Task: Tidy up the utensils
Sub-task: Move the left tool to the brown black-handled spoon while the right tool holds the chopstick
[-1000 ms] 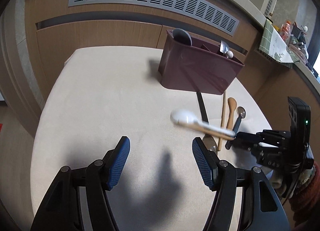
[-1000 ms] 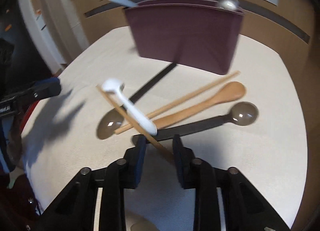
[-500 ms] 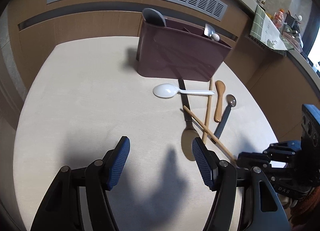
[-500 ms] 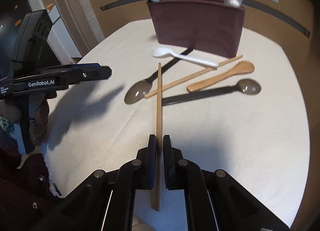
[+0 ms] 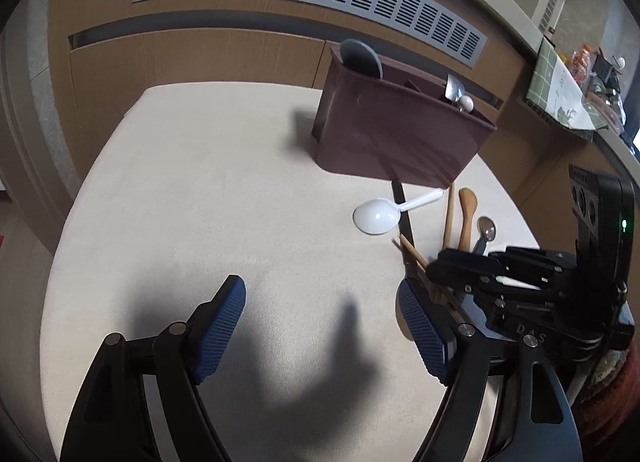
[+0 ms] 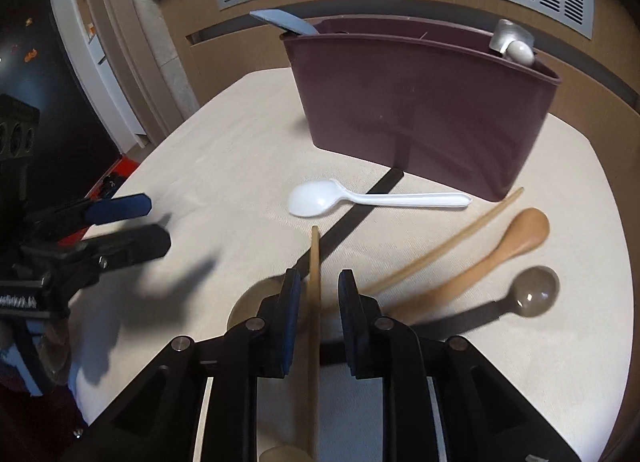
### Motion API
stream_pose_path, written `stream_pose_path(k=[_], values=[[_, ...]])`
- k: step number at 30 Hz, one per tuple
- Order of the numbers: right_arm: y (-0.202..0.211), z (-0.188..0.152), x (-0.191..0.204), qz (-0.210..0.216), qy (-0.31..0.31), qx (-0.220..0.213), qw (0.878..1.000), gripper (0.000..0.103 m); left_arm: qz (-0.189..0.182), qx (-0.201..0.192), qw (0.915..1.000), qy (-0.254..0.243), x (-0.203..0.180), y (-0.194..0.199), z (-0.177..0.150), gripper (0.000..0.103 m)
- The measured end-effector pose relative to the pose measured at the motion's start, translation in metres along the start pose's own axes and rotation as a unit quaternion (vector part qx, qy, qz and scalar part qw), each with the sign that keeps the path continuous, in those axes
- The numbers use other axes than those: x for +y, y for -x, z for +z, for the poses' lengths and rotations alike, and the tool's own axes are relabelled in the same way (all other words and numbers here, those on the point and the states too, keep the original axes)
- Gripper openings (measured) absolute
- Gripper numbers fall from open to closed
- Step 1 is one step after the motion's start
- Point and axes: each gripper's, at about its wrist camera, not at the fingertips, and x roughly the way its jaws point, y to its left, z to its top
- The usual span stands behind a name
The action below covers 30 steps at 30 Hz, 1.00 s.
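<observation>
A maroon utensil holder (image 6: pixel 420 102) stands at the back of the beige table (image 5: pixel 200 182), with a grey spatula and a metal utensil sticking out. In front of it lie a white plastic spoon (image 6: pixel 320 200), a wooden chopstick (image 6: pixel 440 250), a wooden spoon (image 6: pixel 516 234) and two dark-handled spoons (image 6: pixel 534 292). My right gripper (image 6: pixel 319 276) has its jaws opening, and a second chopstick (image 6: pixel 315 246) runs between the pads with a gap on each side. My left gripper (image 5: pixel 320 286) hovers left of the pile, jaws opening wide with nothing between them.
Wooden cabinet fronts with a grey vent grille run behind the table. A counter with a green cloth (image 5: pixel 556 94) and clutter is at the far right. Bare tabletop stretches left of the holder.
The white spoon, lifted on the chopstick a second ago, now lies on the table. My right jaws, shut on the chopstick half a second ago, have parted. My left jaws have spread wider.
</observation>
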Motion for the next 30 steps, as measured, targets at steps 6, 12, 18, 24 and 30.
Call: stream_pose_path(k=[6, 12, 18, 24, 30], values=[[0.0, -0.003, -0.003, 0.0, -0.004, 0.004, 1.0, 0.006, -0.017, 0.043, 0.9985, -0.03, -0.013, -0.016, -0.005, 0.084], [0.028, -0.027, -0.033, -0.023, -0.052, -0.018, 0.998, 0.004, -0.022, 0.065, 0.9965, -0.047, -0.029, -0.026, -0.008, 0.084], [0.05, -0.05, -0.062, -0.065, -0.088, -0.028, 0.994, 0.004, -0.022, 0.064, 0.9958, -0.061, -0.04, -0.029, -0.006, 0.084], [0.055, -0.051, -0.033, -0.028, -0.037, -0.029, 0.999, 0.011, 0.004, 0.022, 0.9986, -0.047, -0.033, -0.019, -0.001, 0.084], [0.03, -0.026, -0.003, -0.034, 0.01, -0.016, 0.999, 0.021, 0.046, -0.039, 0.998, -0.018, -0.008, -0.001, 0.006, 0.084]])
